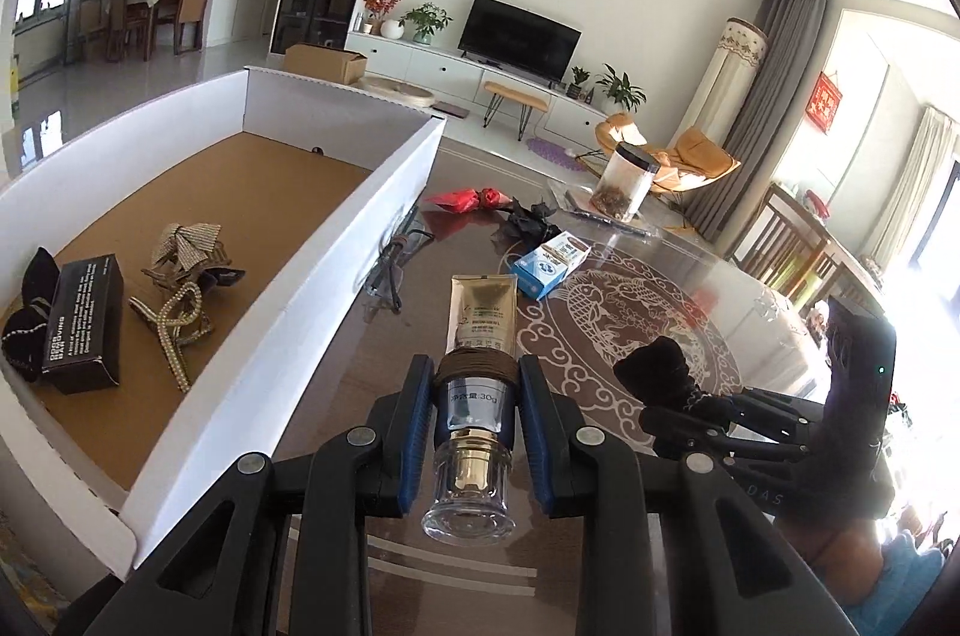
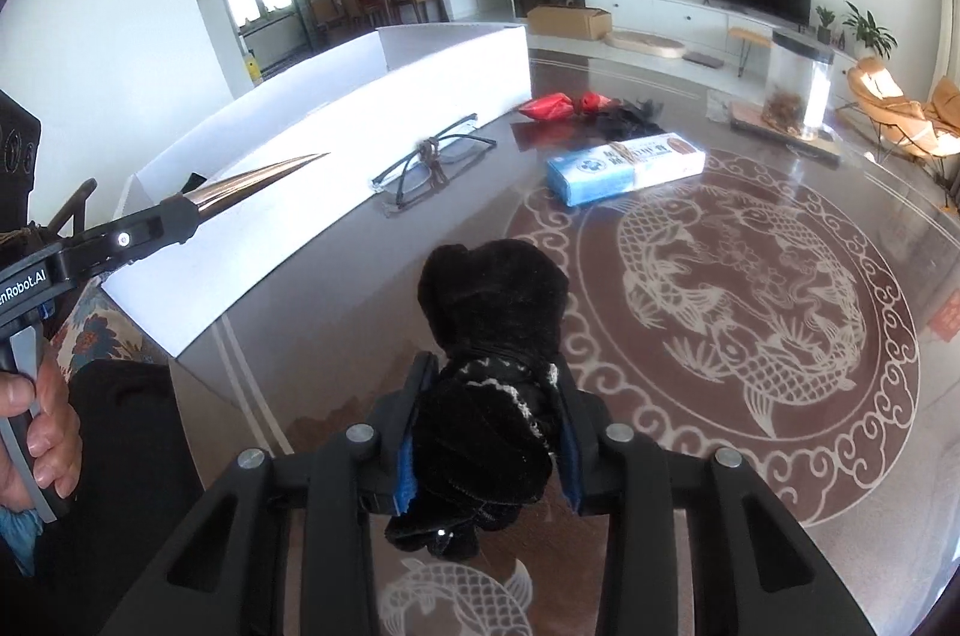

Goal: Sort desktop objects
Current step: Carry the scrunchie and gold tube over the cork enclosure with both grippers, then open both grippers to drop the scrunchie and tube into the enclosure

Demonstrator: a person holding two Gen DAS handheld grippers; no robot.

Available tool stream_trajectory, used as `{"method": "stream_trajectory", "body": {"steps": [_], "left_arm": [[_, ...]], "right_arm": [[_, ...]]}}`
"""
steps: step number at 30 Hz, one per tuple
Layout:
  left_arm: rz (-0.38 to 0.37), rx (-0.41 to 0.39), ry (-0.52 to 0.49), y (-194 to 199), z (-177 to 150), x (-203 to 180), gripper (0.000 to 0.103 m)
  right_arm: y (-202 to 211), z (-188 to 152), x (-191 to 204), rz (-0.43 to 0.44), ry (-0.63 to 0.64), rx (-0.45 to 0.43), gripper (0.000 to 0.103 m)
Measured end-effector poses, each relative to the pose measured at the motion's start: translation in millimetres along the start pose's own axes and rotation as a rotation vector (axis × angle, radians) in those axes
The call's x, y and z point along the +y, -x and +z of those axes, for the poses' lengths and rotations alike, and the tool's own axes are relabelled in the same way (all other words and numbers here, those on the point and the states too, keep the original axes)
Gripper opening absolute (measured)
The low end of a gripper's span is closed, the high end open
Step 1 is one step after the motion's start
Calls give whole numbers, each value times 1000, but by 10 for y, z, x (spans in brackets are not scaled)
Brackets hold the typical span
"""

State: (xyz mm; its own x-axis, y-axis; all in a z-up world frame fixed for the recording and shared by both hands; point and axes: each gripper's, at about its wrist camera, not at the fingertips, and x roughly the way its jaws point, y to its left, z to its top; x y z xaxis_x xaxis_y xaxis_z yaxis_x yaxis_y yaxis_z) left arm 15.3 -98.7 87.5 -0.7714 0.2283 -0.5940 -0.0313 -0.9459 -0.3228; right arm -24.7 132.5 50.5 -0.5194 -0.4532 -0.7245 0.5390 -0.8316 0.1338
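Observation:
My left gripper (image 1: 477,384) is shut on a gold cosmetic tube (image 1: 483,318) with a clear cap, held above the table beside the white cardboard box (image 1: 336,270). The tube's gold end also shows in the right wrist view (image 2: 258,183). My right gripper (image 2: 489,384) is shut on a black velvet hair tie (image 2: 492,336), held above the table; it also shows in the left wrist view (image 1: 657,372). The box holds a small black box (image 1: 84,324), a bow hair clip (image 1: 189,246), a beaded clip (image 1: 177,330) and a black item (image 1: 27,318).
On the glass table (image 2: 750,288) lie glasses (image 2: 432,171), a blue and white carton (image 2: 624,168), a red packet (image 2: 549,105), a black cloth item (image 2: 627,117) and a clear jar (image 2: 801,87). A wooden chair (image 1: 792,246) stands at the right.

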Motion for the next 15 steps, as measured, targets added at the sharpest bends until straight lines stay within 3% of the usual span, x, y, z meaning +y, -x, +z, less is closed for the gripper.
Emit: {"method": "stream_trajectory", "body": {"steps": [3, 8, 15], "left_arm": [[55, -25, 58, 151, 294, 371, 28], [240, -29, 77, 228, 762, 1092, 28], [396, 73, 135, -8, 881, 1899, 28]], "right_arm": [[-116, 411, 357, 65, 64, -38, 36], [-293, 1076, 1167, 215, 171, -97, 37], [-925, 1405, 2284, 343, 352, -20, 38]]}}
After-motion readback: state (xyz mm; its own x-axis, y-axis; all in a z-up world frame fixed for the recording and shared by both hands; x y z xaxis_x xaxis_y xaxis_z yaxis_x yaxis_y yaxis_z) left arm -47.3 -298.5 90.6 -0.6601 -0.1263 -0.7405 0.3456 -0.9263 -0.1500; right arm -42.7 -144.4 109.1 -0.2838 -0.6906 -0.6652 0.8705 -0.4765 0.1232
